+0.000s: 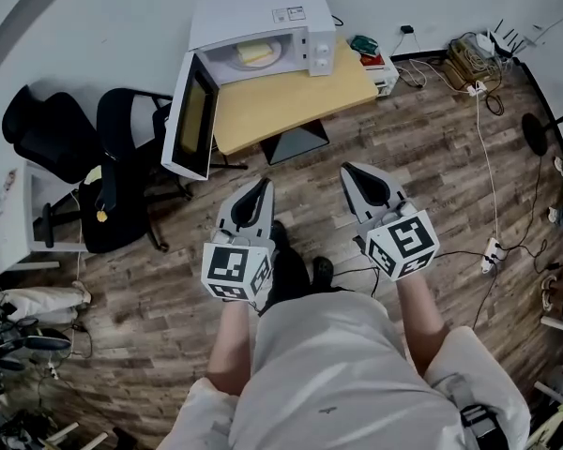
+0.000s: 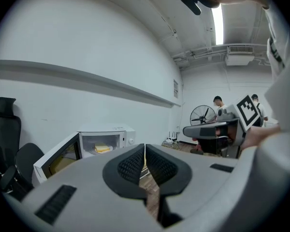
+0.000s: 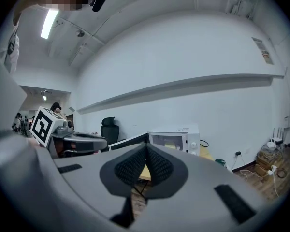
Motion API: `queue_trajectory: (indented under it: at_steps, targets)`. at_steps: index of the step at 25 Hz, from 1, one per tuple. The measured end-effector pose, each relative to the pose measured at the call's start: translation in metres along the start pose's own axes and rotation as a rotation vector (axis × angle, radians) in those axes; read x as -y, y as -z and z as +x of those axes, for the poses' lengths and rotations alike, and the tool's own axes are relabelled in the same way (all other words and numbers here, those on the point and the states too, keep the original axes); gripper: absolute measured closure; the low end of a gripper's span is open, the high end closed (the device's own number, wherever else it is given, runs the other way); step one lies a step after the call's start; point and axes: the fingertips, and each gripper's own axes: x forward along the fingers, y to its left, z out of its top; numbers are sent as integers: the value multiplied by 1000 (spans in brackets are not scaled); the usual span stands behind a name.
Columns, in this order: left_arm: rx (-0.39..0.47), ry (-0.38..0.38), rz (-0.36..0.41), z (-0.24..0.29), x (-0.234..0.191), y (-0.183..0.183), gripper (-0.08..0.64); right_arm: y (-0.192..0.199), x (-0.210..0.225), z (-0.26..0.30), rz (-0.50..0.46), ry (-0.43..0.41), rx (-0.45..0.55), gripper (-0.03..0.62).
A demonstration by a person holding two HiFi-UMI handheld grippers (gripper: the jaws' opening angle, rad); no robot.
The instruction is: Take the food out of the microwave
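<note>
Your food [image 1: 254,52] sits pale yellow on a white plate [image 1: 276,57] inside the microwave [image 1: 263,12]; your left gripper [image 1: 265,186] and right gripper [image 1: 348,171] are closed, empty.

Left gripper [image 1: 260,193] and right gripper [image 1: 354,176] side by side, jaws together, empty.

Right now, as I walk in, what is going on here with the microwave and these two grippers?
A person stands back from a wooden table and holds a gripper in each hand. The left gripper and the right gripper are both shut and hold nothing. On the table the white microwave has its door swung open, and the yellow food lies inside on a plate. Neither gripper has reached it yet.
</note>
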Motion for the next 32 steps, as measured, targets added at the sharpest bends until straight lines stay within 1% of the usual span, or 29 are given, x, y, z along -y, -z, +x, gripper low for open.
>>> queue_trajectory:
  at_steps: [9, 11, 19, 21, 26, 32]
  targets:
    - [28, 43, 12, 31, -27, -16, 548, -12, 16, 41, -3, 34, -17, 594]
    - [29, 47, 17, 39, -35, -19, 548, -16, 20, 51, 2, 35, -15, 571]
    - [20, 61, 30, 68, -69, -26, 546, -25, 29, 94, 5, 18, -19, 546]
    - [21, 66, 29, 75, -77, -27, 545, -27, 31, 105, 8, 15, -24, 529]
    - [14, 80, 26, 89, -96, -28, 485, -29, 33, 126, 12, 15, -39, 497]
    - [12, 103, 24, 102, -119, -32, 457, -34, 34, 150, 10, 31, -53, 446]
